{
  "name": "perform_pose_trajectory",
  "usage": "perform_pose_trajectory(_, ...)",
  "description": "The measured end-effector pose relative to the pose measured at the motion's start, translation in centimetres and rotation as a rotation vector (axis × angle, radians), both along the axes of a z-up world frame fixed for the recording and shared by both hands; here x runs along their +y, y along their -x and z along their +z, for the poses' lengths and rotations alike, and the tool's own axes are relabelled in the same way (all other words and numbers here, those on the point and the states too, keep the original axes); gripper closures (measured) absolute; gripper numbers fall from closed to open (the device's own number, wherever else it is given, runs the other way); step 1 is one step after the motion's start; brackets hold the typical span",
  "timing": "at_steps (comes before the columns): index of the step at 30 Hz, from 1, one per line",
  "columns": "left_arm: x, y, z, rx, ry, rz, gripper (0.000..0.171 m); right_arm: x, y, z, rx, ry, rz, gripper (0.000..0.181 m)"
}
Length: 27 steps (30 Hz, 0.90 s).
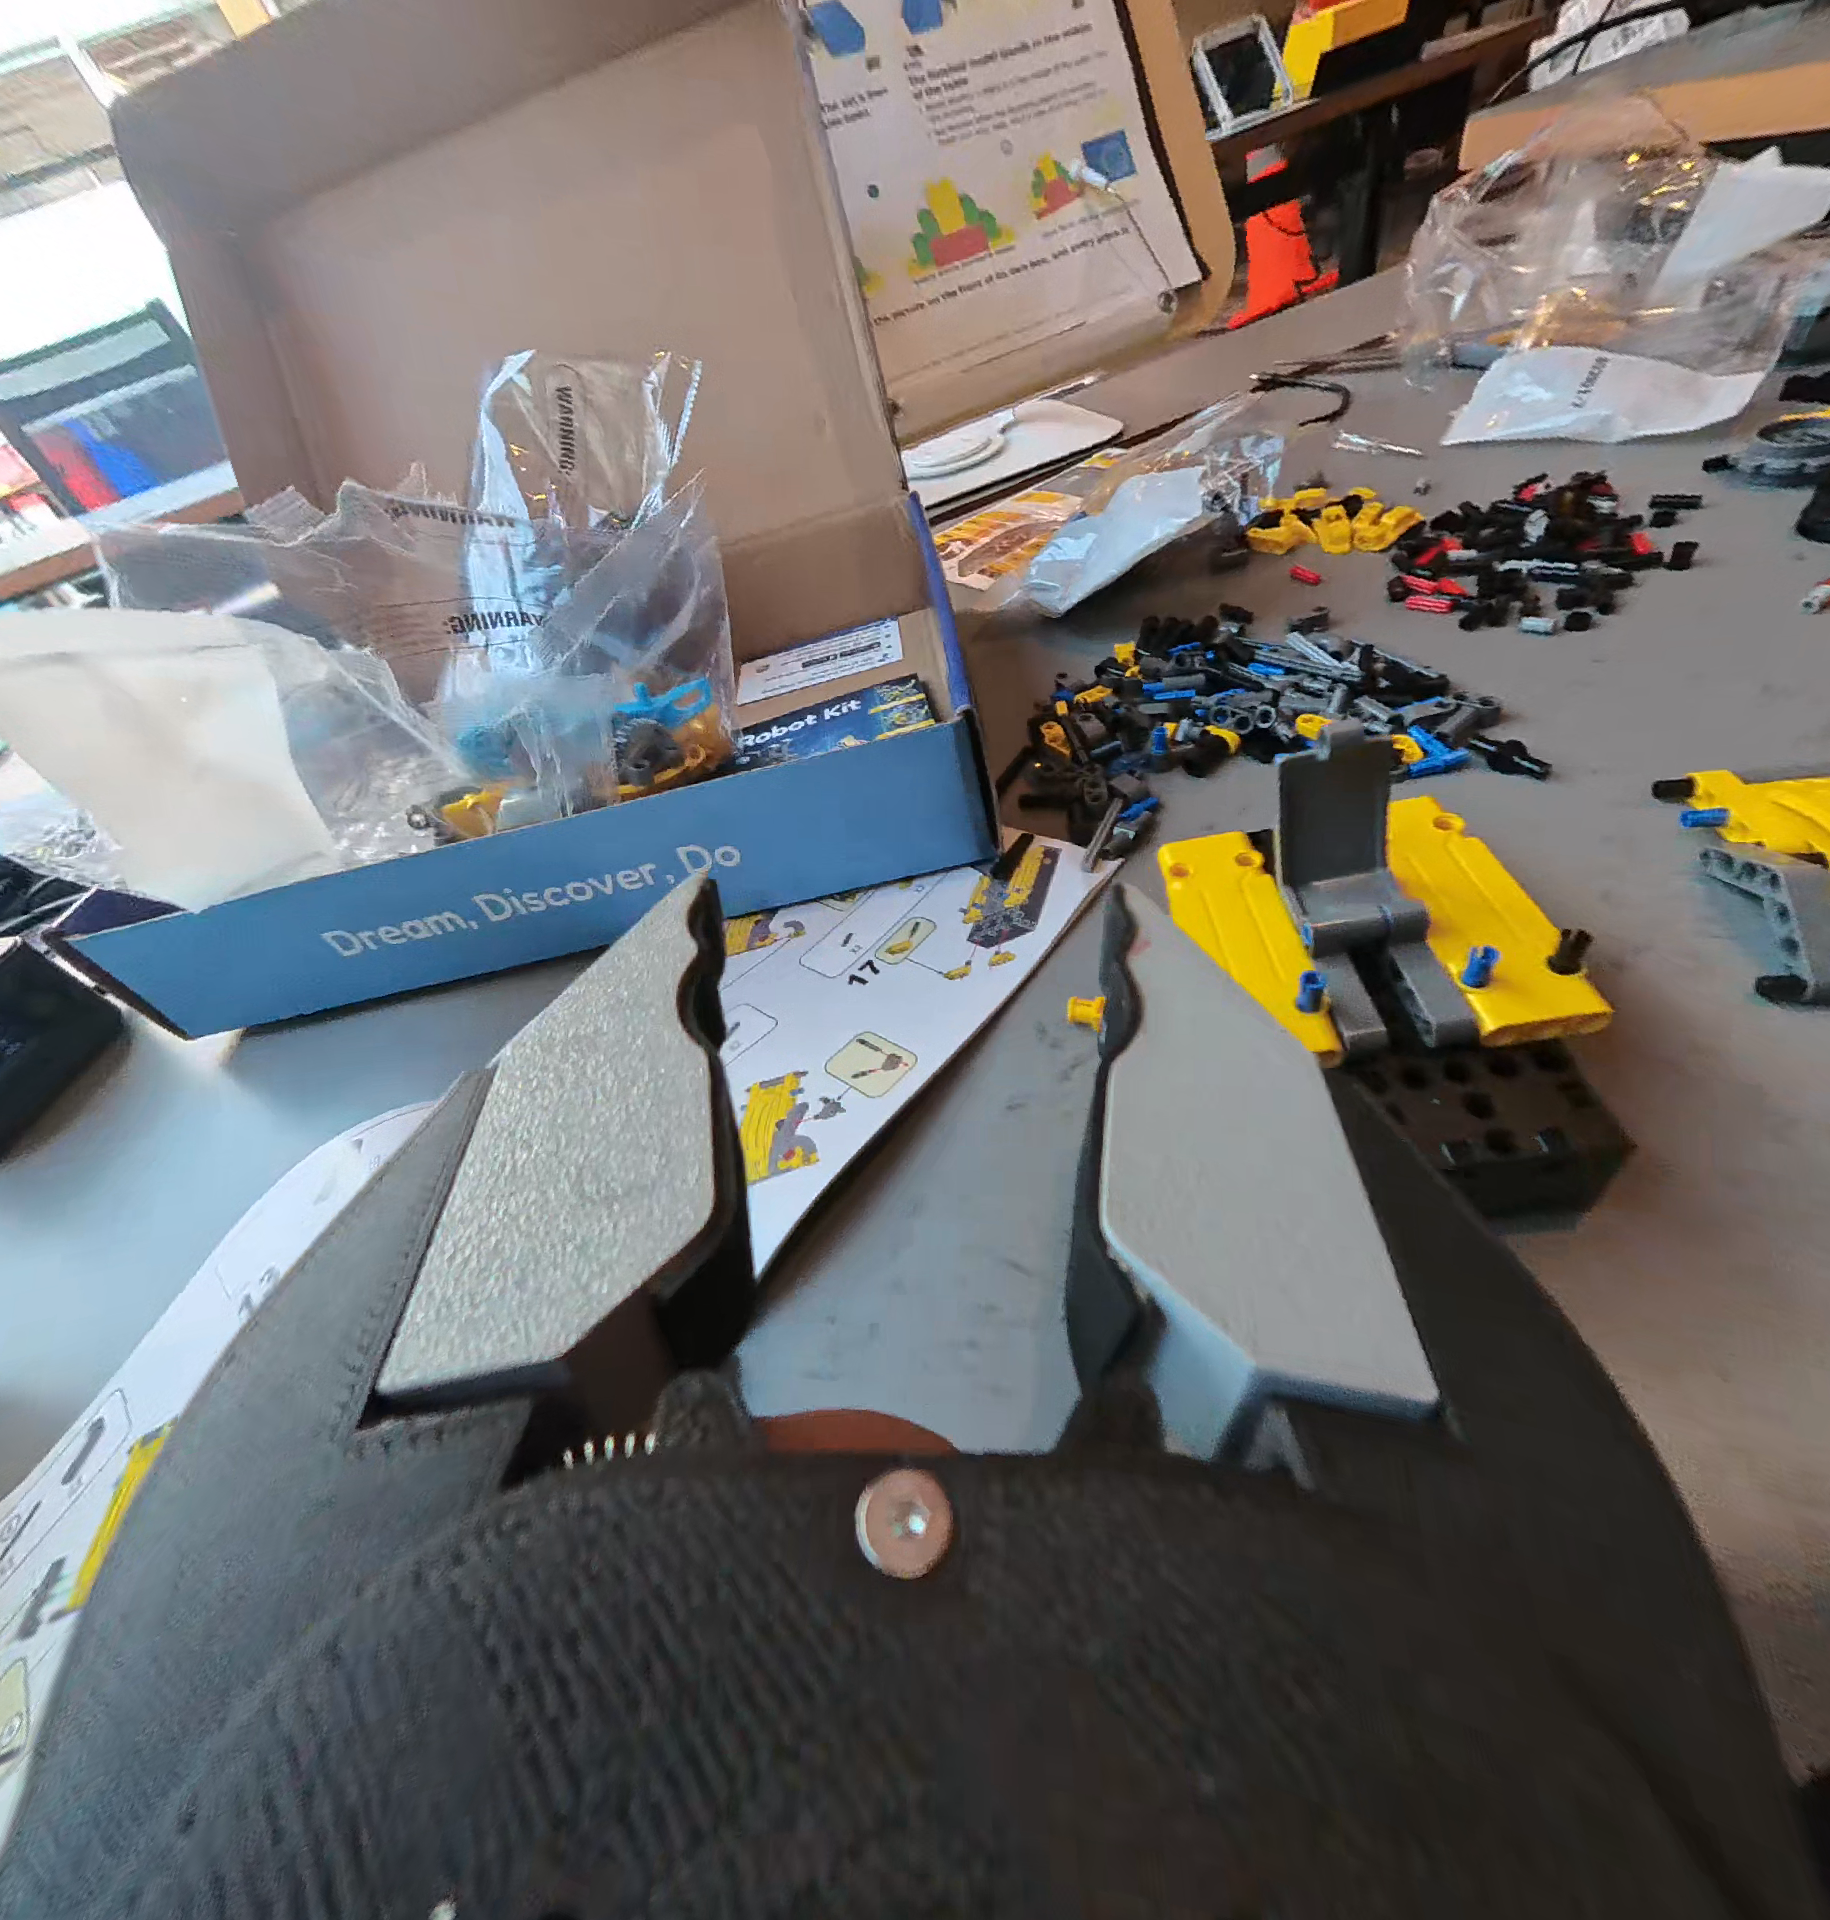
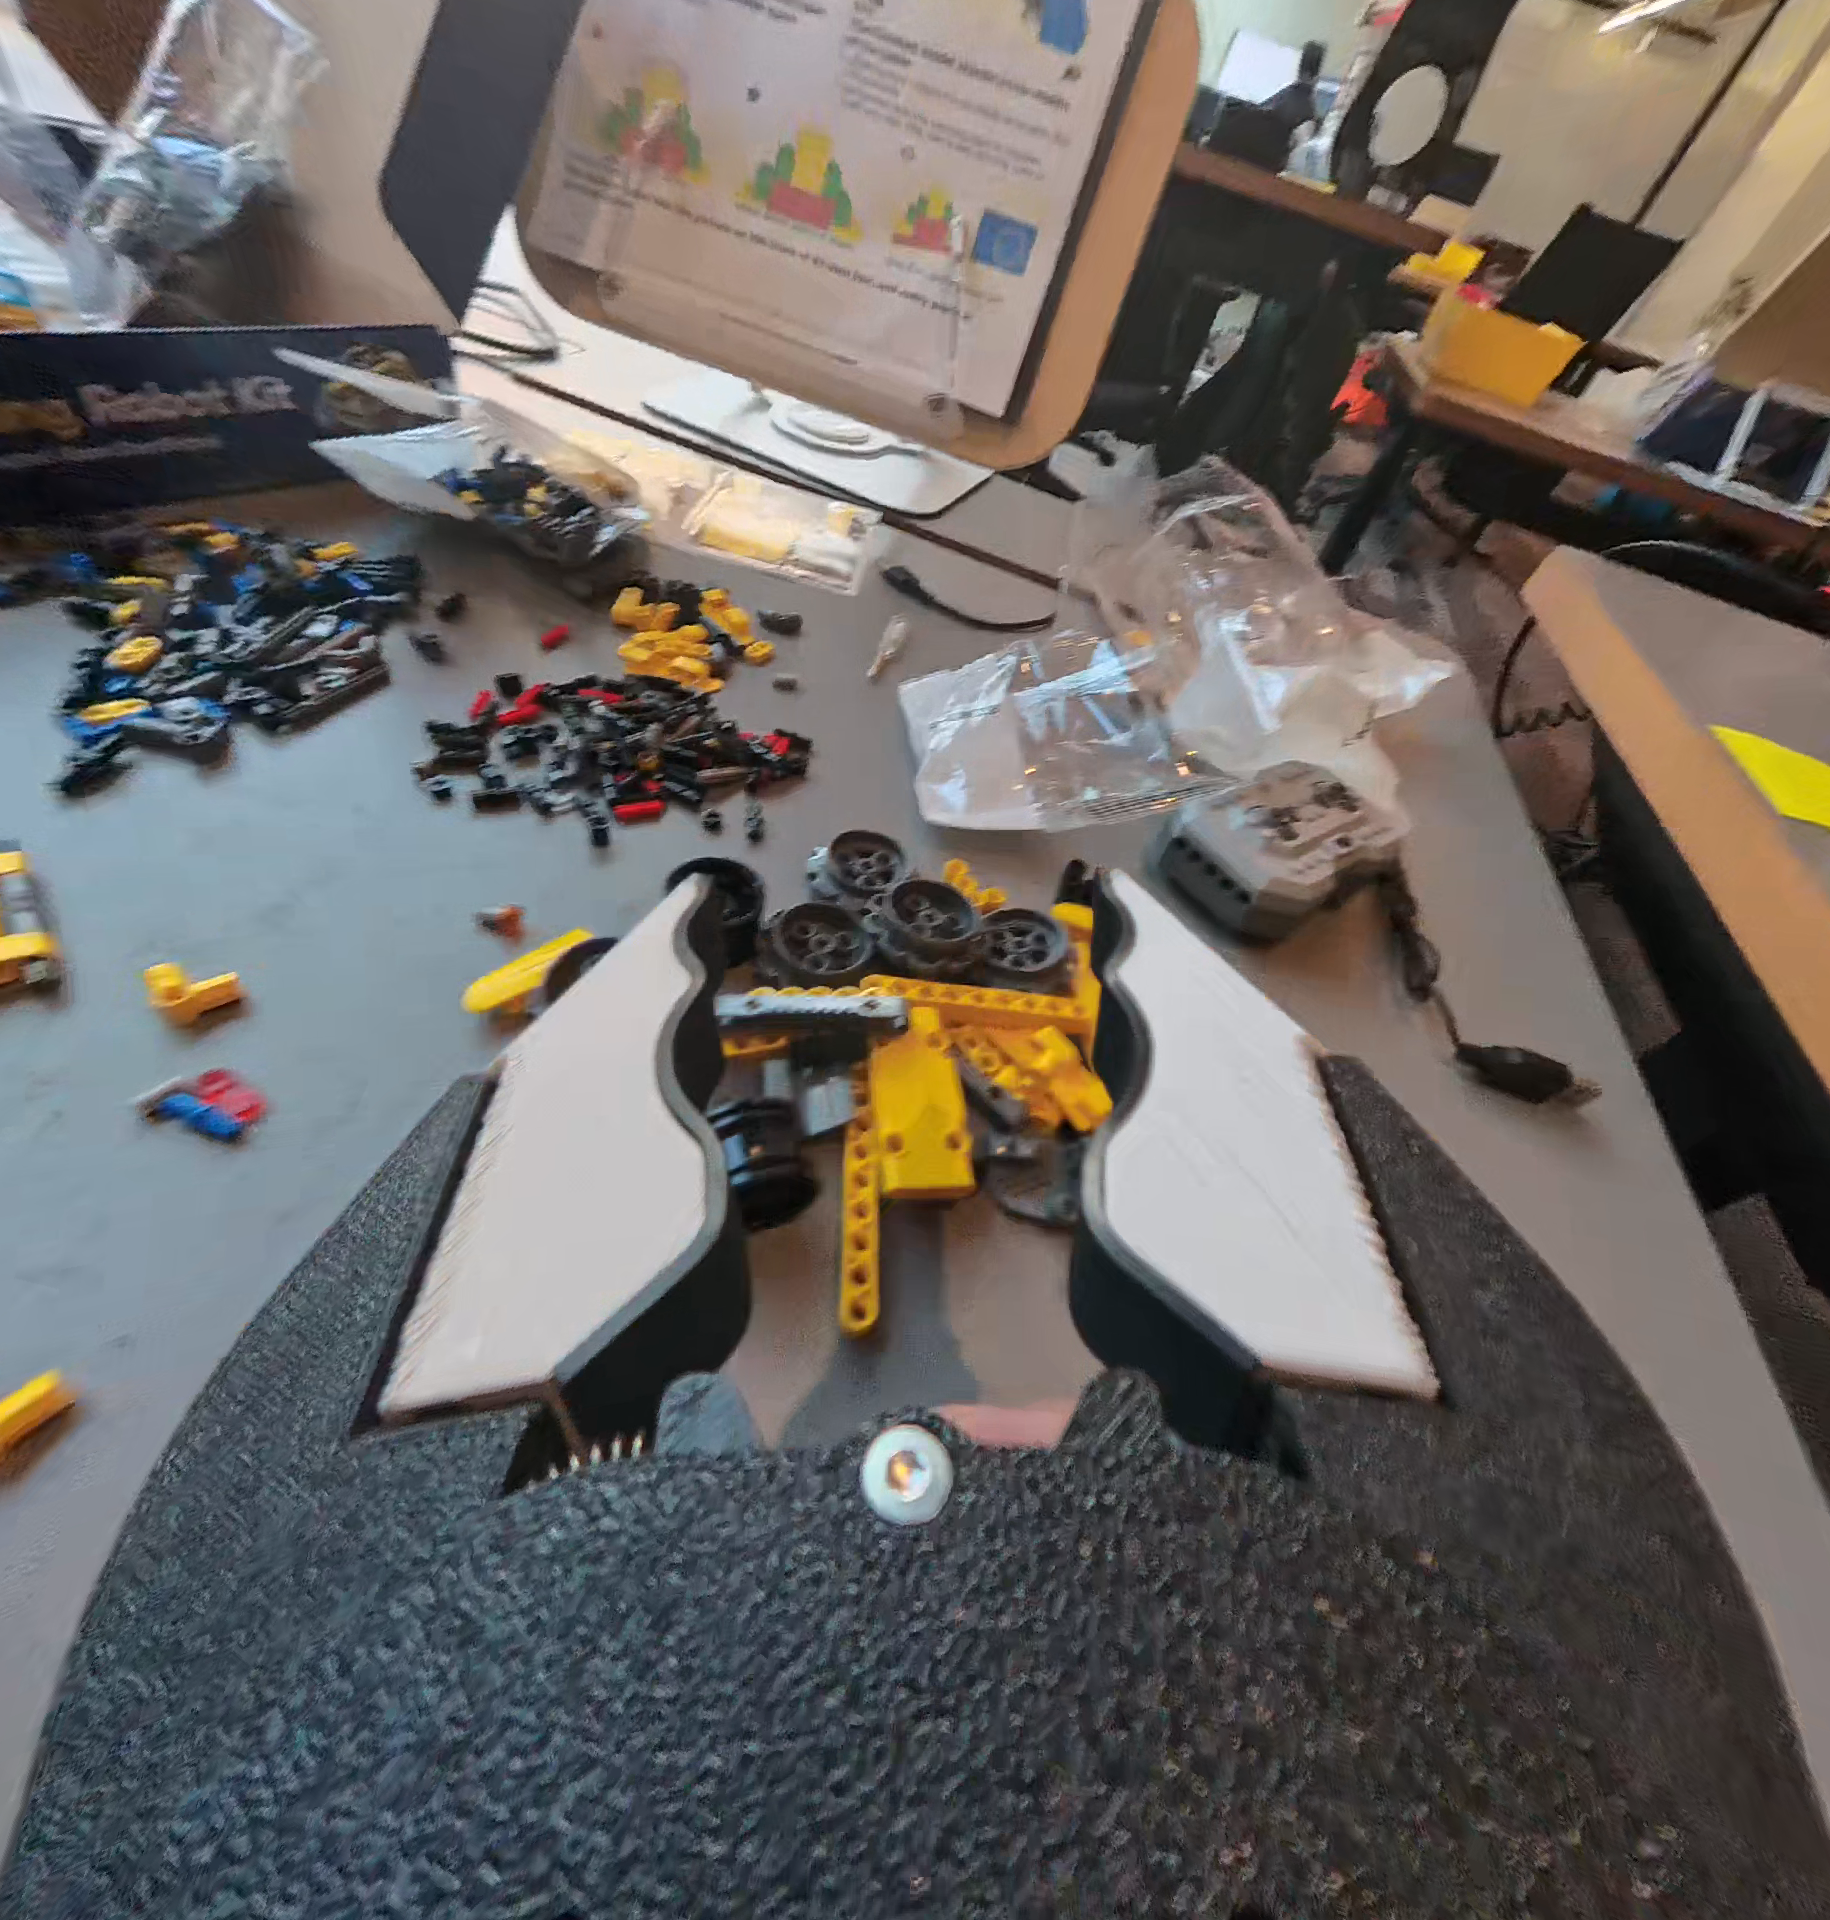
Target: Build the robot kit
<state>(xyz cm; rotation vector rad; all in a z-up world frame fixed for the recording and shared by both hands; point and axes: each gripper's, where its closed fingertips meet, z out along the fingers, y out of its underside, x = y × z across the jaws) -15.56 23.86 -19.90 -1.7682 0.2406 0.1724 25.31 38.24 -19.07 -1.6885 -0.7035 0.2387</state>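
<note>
Nearest, left view: my left tool (image 1: 906, 914), with grey textured fingers and wavy black pads, is spread apart and holds nothing; it hangs over the grey worktop (image 1: 1669, 1299).
Under the left tool: a white printed instruction sheet (image 1: 890, 997) with small build diagrams lies between and beyond the tips; a tiny yellow peg (image 1: 1082, 1008) sits just beside the right finger.
Beside it: a yellow panel assembly with an upright grey bracket (image 1: 1368, 914) rests on a black perforated block, to the right.
Further left: an open blue-and-brown cardboard box (image 1: 537, 883) holds crumpled clear bags of parts.
Nearest, right view: my right tool (image 2: 900, 904), white-faced with black pads, is also spread and empty.
Under the right tool: a loose heap of yellow beams and dark grey wheels (image 2: 921, 1018) lies between the fingers.
Nearby: a grey battery box with a cable (image 2: 1275, 857); an empty clear plastic bag (image 2: 1129, 717).
Risk, right: I judge that closing here could pinch several pieces at once, or scatter wheels, which roll.
Risk, left: dragging could crease the sheet or flick the peg away.
</note>
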Motion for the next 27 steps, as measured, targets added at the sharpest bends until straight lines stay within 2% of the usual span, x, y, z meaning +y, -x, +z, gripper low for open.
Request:
perform_pose_trajectory(3, 0.5, 1.3, 0.5, 0.043, -0.045, 0.068, 0.104, 3.2, -1.6, 1.5, 0.102, -0.059, -0.032, 0.107)
perform_pose_trajectory(5, 0.7, 1.1, 0.3, 0.055, -0.038, 0.045, 0.106, 4.4, -2.1, 2.5, 0.171, -0.136, -0.01, 0.11)
perform_pose_trajectory(7, 0.8, 1.4, 0.1, 0.03, -0.022, 0.046, 0.111, 4.9, -2.1, 3.2, 0.203, -0.21, 0.035, 0.132)
perform_pose_trajectory(8, 0.9, 1.4, 0.0, 0.007, -0.014, 0.038, 0.114, 5.0, -2.0, 3.4, 0.212, -0.211, 0.063, 0.134)
perform_pose_trajectory(11, 1.0, 1.9, -0.2, -0.023, 0.007, 0.06, 0.119, 5.7, -3.2, 2.9, 0.272, -0.178, 0.028, 0.128)
perform_pose_trajectory(12, 1.1, 2.1, -0.3, -0.014, 0.012, 0.077, 0.119, 5.8, -3.2, 2.8, 0.306, -0.143, 0.036, 0.121)
perform_pose_trajectory(17, 1.4, 2.2, -0.9, -0.023, 0.052, 0.081, 0.121, 5.7, -2.3, 2.4, 0.268, -0.145, 0.064, 0.127)
perform_pose_trajectory(20, 0.9, 2.4, 0.0, -0.054, -0.009, 0.073, 0.135, 4.8, -1.7, 3.2, 0.253, -0.199, 0.109, 0.136)
perform_pose_trajectory(24, 0.1, 2.6, 1.6, -0.038, -0.122, 0.1, 0.136, 3.7, -2.1, 4.3, 0.268, -0.256, 0.118, 0.158)
perform_pose_trajectory(27, 0.1, 1.6, 1.7, -0.034, -0.128, 0.044, 0.128, 4.0, -2.6, 4.1, 0.251, -0.252, 0.081, 0.161)
